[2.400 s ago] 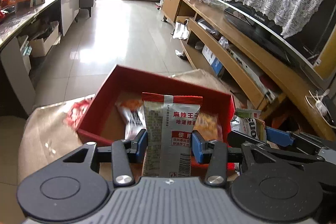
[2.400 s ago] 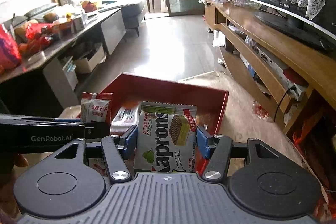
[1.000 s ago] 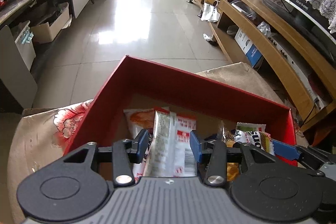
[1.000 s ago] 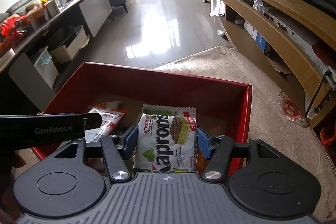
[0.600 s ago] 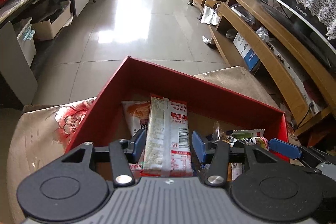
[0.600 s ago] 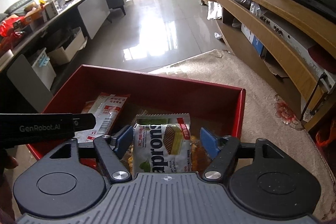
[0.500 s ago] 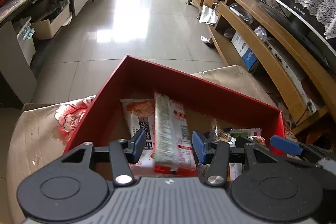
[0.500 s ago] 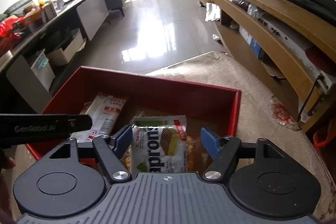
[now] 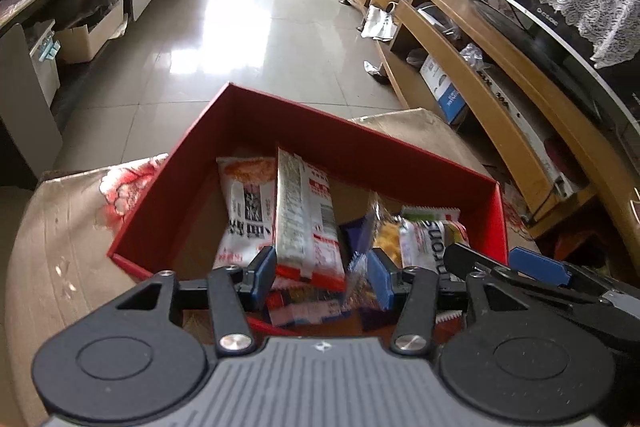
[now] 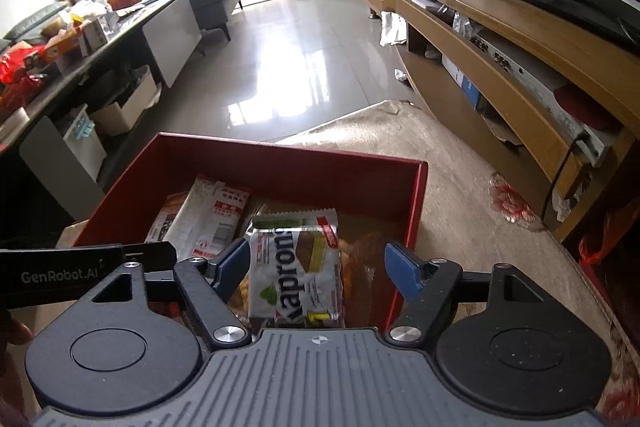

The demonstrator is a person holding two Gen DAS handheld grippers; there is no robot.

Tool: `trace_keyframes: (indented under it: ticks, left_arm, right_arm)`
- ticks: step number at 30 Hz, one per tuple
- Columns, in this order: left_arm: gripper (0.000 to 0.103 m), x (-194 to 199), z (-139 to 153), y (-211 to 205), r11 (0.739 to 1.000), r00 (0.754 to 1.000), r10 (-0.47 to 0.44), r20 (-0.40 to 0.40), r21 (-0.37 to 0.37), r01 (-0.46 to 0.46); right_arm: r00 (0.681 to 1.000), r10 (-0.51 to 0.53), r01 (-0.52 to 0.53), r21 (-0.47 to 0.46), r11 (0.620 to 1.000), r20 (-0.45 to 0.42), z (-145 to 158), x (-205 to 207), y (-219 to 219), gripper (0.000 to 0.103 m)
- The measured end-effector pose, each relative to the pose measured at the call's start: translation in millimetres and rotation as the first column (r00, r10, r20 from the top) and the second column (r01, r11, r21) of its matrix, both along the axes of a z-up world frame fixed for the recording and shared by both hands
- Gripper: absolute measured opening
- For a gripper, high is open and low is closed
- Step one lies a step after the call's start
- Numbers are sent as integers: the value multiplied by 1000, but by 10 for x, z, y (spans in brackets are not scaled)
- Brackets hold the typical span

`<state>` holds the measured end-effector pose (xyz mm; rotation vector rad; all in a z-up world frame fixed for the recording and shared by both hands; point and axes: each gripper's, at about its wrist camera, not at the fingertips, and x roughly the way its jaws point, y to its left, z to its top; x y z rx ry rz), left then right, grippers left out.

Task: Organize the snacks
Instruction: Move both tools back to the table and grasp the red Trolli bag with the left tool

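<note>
Right now the long white snack packet is lying in the red box, leaning across an orange-topped packet, and I am seeing it between my left gripper fingers, which are standing apart and gripping nothing. The Kaprons wafer pack is sitting in the same box toward its right side, over some orange snacks that are blurring too much for me to name. My right gripper is hanging above it with fingers spread wide, released. Both grippers are hovering side by side over the box's near edge. Underneath, a beige floral cloth is covering the table.
</note>
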<state>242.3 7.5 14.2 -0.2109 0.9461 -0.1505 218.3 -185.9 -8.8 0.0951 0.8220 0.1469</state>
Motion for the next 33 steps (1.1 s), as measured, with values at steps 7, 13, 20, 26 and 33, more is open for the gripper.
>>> trace_keyframes:
  ticks: [7,13,20,26,33]
  left_arm:
    - [50,-287,-13,-32,999,999,-46,-15,-16,45]
    - [50,-566,-117,-144,992,990,-125,-60,-29,124]
    - [51,-802,-288,-447,944,938,-330,-106,-31,329]
    - [53,-810,-440,-639,897,889,-439,-129,-1,442]
    - [59,-742,-635,-803,864,854,-493,-168,23,503]
  right_arm:
    - [1000,-10,9,-21,1000,-2,30,-245,-47,81]
    - [999,-29,27,-43,999,-39,-5,-496,-140,81]
    - [995,-65,65,-7,998,-77,-5,-844,-358,82]
    - [991,-82,85,28,996,-102,-36,-1071,-524,83]
    - [988,-78,85,46,995,-135,-101,-1107,-597,84]
